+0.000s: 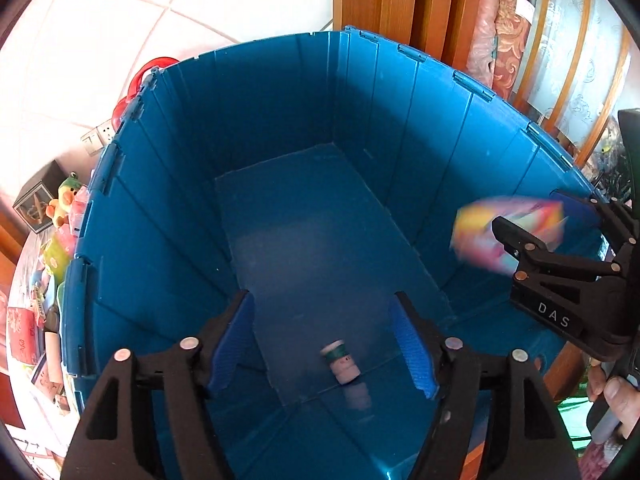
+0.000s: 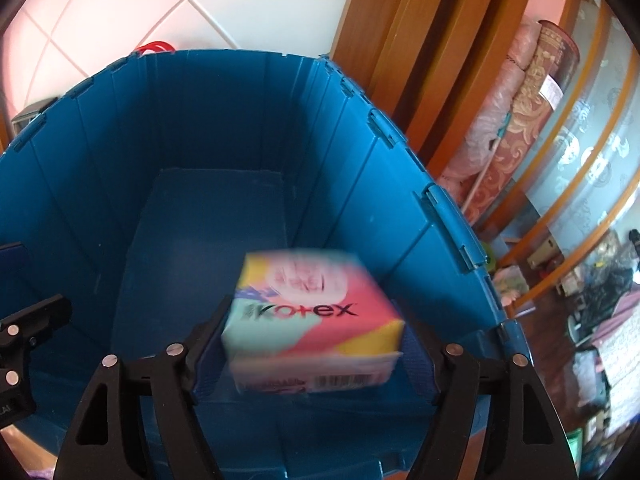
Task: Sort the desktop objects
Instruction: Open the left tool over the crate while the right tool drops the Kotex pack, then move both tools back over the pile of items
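1. Two grippers are hanging over the blue crate (image 1: 168, 208).
2. Left gripper (image 1: 324, 344): fingers standing apart; small bottle (image 1: 342, 364) lying on the crate floor.
3. Right gripper (image 2: 312, 344): fingers spread, blurred Kotex box (image 2: 312, 320) sitting loosely between them.

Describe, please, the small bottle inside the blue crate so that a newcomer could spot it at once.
Look into the big blue crate. Low between the left gripper's open fingers is a small bottle, white and pinkish with a dark green band. The only other item nearby, the colourful Kotex box at the right gripper, is square and far larger.
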Demonstrator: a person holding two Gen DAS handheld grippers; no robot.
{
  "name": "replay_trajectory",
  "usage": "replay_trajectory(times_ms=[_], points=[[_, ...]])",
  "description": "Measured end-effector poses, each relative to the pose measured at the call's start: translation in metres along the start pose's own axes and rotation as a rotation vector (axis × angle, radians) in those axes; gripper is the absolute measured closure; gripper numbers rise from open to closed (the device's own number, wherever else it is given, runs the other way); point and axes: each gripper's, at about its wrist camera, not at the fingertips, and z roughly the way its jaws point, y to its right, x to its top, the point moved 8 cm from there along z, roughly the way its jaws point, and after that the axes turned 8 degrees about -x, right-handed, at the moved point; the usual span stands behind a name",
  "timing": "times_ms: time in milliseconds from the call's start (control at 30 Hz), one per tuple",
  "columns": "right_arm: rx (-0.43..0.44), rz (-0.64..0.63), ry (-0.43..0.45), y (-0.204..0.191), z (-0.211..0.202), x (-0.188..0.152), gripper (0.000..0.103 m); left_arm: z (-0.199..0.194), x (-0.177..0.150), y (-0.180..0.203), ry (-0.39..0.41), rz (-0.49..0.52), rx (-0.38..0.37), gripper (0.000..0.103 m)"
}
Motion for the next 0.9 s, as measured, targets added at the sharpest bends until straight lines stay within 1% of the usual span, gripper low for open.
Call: replay_trajectory(times_ms=[33,67,167,200,233,433,600,700,800,867,900], points=[[-0.001,0.007,0.003,0.001,-0.001,0.0,0.025,-0.001,0.0,0.0,0.002,0.001,0.0,0.028],[0.002,0.014,0.007,0.002,-0.001,0.001,0.019,-0.001,0.001,0.001,0.006,0.005,-0.001,0.027],[0.008,0.031,0.029,0.006,-0.009,0.003,0.008,-0.005,0.003,0.002,0.02,0.011,-0.004,0.027],[0.008,0.034,0.038,0.007,-0.012,0.003,0.006,-0.007,0.003,0.002,0.026,0.013,-0.004,0.027],[0.006,0.039,0.049,0.01,-0.017,0.005,0.001,-0.009,0.004,0.002,0.032,0.015,-0.002,0.027],[0.003,0.074,0.099,0.017,-0.045,0.007,0.0,-0.027,0.004,-0.001,0.081,0.022,0.0,0.026],[0.016,0.093,0.148,0.016,-0.07,0.009,0.0,-0.053,0.003,-0.01,0.151,0.033,0.0,0.026],[0.031,0.104,0.174,0.007,-0.087,0.011,0.0,-0.075,0.004,-0.02,0.208,0.04,-0.002,0.026],[0.06,0.112,0.204,-0.012,-0.104,0.014,0.0,-0.1,-0.001,-0.036,0.267,0.061,0.019,0.026],[0.081,0.114,0.232,-0.03,-0.118,0.016,0.0,-0.117,-0.007,-0.055,0.296,0.057,0.041,0.023],[0.092,0.117,0.24,-0.038,-0.124,0.018,0.0,-0.124,-0.011,-0.067,0.307,0.044,0.048,0.019]])
